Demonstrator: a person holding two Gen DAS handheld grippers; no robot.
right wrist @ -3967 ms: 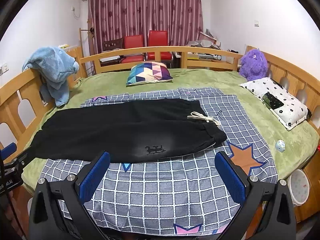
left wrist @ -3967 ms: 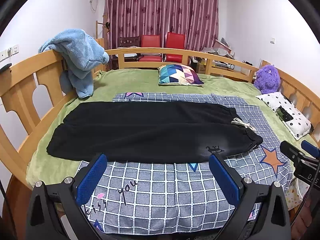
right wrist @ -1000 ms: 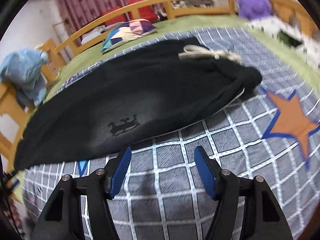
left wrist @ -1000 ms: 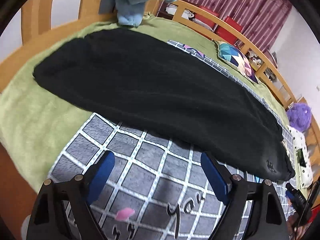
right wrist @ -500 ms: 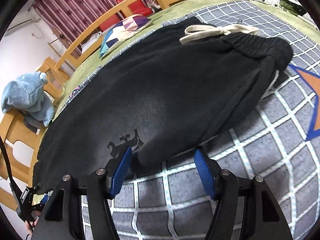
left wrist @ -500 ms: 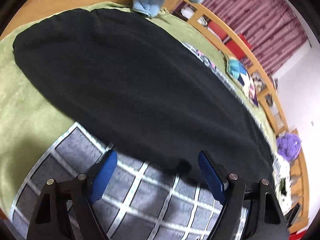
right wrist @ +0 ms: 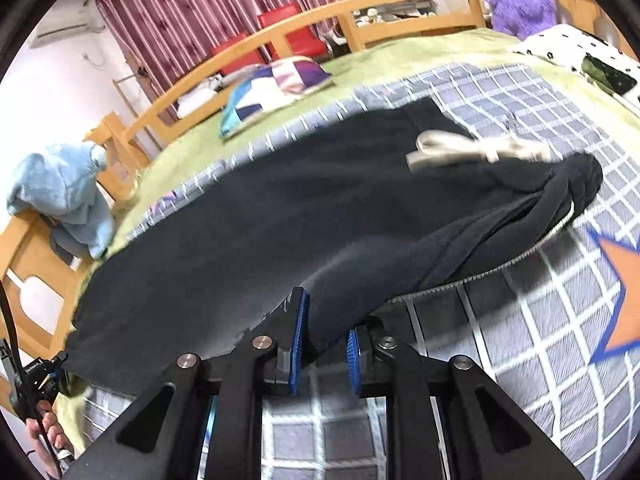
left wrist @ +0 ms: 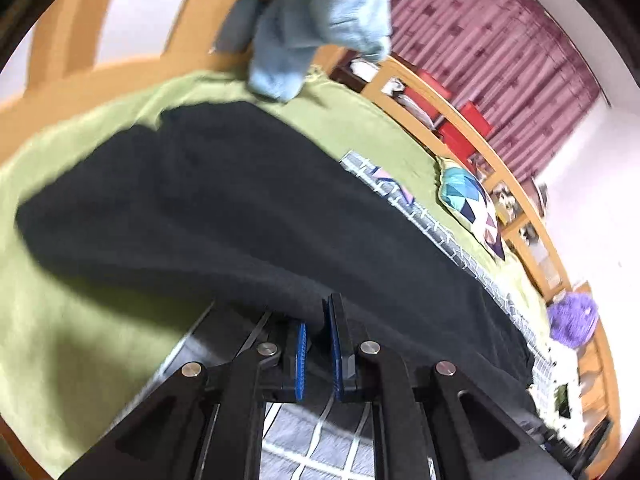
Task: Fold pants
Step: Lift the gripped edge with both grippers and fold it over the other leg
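Your left gripper [left wrist: 318,330] has just closed, and its blue pads are clamped on the near edge of the black pants [left wrist: 224,216]. From that grip the cloth runs away ahead of the fingers and out to both sides. The leg end lies ahead and to the left on the green blanket [left wrist: 72,320], and the rest stretches off to the right toward the purple plush toy [left wrist: 572,316].

Your right gripper [right wrist: 322,334] has also just closed. Its jaws pinch a thick fold of the pants' [right wrist: 280,216] near edge, nearer the waist, and a bunch of dark cloth fills the gap between the pads. The waistband sits ahead and to the right of these fingers, with the pale drawstring [right wrist: 472,150] tied on top of it.

At both grips the edge is lifted off the checked bedspread [right wrist: 520,320], so the cloth rises in a ridge toward each gripper. Near the waist it gathers into twisted folds with a pale hem line showing below. The pants are plain black and lie lengthwise across the bed. In the right wrist view your left hand [right wrist: 46,432] shows far to the left, beyond the leg end.
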